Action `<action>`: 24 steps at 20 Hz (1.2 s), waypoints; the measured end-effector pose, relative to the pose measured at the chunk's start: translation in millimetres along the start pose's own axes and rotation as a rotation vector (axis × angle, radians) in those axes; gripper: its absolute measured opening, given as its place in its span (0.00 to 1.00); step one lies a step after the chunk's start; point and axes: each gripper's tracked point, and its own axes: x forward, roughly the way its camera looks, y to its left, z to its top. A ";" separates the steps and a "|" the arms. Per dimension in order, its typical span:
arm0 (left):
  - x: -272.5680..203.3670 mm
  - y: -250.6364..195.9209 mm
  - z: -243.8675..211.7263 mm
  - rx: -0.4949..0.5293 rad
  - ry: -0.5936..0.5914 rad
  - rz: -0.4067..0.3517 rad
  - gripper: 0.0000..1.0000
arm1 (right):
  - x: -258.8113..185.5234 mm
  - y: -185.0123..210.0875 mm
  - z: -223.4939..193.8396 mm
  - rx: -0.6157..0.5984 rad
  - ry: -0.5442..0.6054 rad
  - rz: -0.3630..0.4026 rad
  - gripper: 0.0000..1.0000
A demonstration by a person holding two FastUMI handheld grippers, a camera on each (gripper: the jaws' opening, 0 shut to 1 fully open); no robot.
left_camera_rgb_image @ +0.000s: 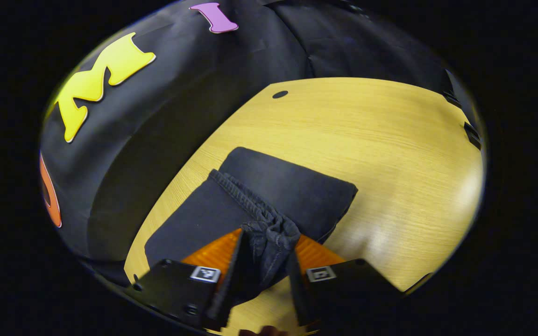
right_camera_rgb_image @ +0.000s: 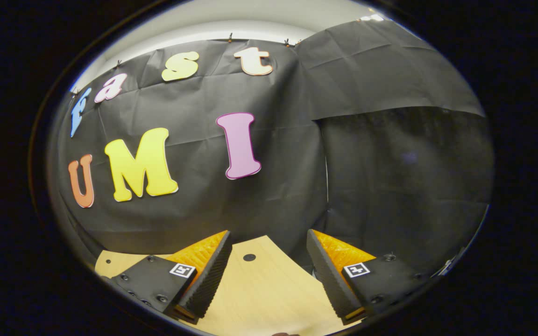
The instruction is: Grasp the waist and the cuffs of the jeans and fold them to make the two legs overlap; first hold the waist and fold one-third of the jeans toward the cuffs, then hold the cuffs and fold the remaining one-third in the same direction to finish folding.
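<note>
Where left gripper [left_camera_rgb_image: 265, 252] pinches bunched hem | jeans [left_camera_rgb_image: 292, 191] dark, rectangular

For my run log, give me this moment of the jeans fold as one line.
left gripper: shut on jeans edge, lifted | right gripper: open, empty | jeans: partly folded on wooden table

Left gripper [left_camera_rgb_image: 265, 261]: two wedge-shaped fingers on black mounting blocks, each block bearing a square black-and-white marker. Right gripper [right_camera_rgb_image: 269, 273]: identical blocks with visible screws; ribbed inner faces on fingers [right_camera_rgb_image: 208, 275].
</note>
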 end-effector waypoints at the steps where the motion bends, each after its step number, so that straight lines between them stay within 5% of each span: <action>1: -3.1 -1.5 4.2 -0.020 -0.013 0.007 0.80 | -0.4 -0.5 0.8 0.000 -0.002 0.005 0.98; 2: -9.8 -4.1 14.3 -0.047 -0.023 0.004 1.00 | 0.1 -1.0 1.3 -0.002 -0.005 0.011 0.98; 14: -129.2 67.2 132.6 -0.324 -0.349 0.225 0.99 | 23.5 65.0 -9.1 0.067 0.014 0.207 0.99; 21: -235.1 145.2 132.6 -0.649 -0.491 0.463 0.94 | 20.7 143.9 -7.7 0.107 0.017 0.378 1.00; 24: -272.7 157.2 129.3 -0.720 -0.530 0.563 0.99 | 13.4 173.9 -10.0 0.073 0.019 0.439 0.99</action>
